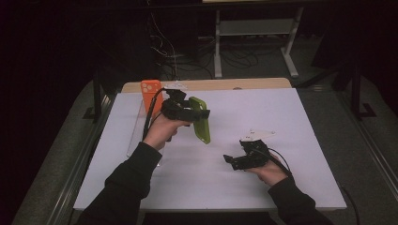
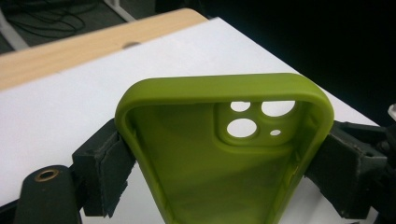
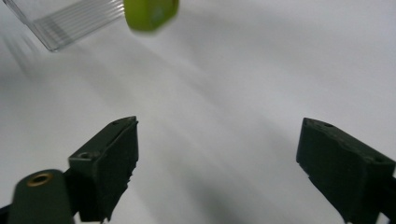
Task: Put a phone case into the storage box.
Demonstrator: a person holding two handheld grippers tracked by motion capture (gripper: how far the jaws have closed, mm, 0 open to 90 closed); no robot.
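Note:
A green phone case (image 1: 203, 131) hangs above the white table (image 1: 263, 117), long side down, with my left gripper (image 1: 196, 114) shut on its upper part. In the left gripper view the green phone case (image 2: 224, 186) shows its hollow inside and camera cut-outs, clamped across its width by my left gripper (image 2: 224, 172). My right gripper (image 1: 231, 161) hovers low at the front right, jaws wide apart and pointing left. In the right gripper view, my right gripper (image 3: 224, 163) has only bare table between its jaws, and a corner of the green phone case (image 3: 150, 14) shows at the top.
An orange phone case (image 1: 151, 93) stands upright in a clear slotted rack (image 1: 136, 126) along the table's left side, just behind my left hand. The clear rack (image 3: 70, 23) shows in the right gripper view's top left. A wooden strip (image 1: 211, 84) borders the far edge.

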